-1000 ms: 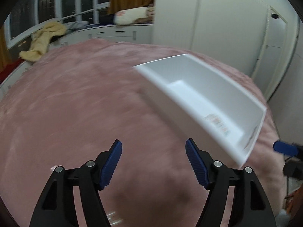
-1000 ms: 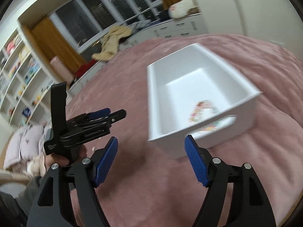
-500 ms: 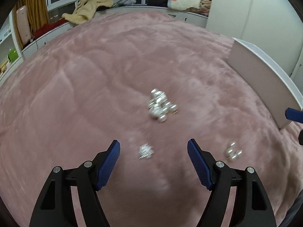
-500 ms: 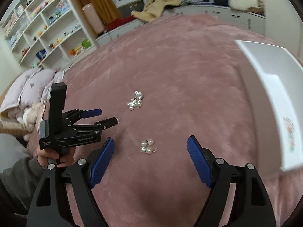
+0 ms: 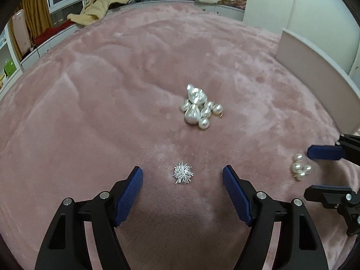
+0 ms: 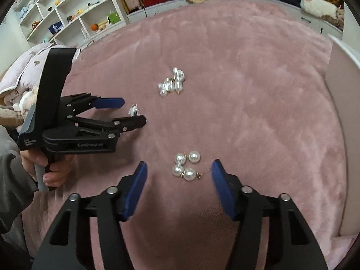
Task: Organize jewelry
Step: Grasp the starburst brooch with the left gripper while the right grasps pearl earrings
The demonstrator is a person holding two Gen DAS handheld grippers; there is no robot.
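Note:
A spiky silver brooch (image 5: 183, 172) lies on the pink blanket (image 5: 112, 90) between the open jaws of my left gripper (image 5: 182, 175). A pile of silver and pearl pieces (image 5: 199, 110) lies farther ahead; it also shows in the right wrist view (image 6: 172, 83). A cluster of pearl earrings (image 6: 185, 166) lies between the open jaws of my right gripper (image 6: 178, 171), and shows in the left wrist view (image 5: 300, 168). The left gripper (image 6: 132, 110) shows in the right wrist view with the brooch (image 6: 133, 111) between its fingers. Both grippers are empty.
A white bin (image 5: 315, 76) stands at the right on the blanket; its wall (image 6: 344, 112) shows at the right edge of the right wrist view. Shelves with toys (image 6: 67, 15) and a beige garment (image 5: 101, 4) are beyond the bed.
Both grippers have swung away from the white bin and down toward the blanket. The brooch and the pearl cluster now lie between their open jaws.

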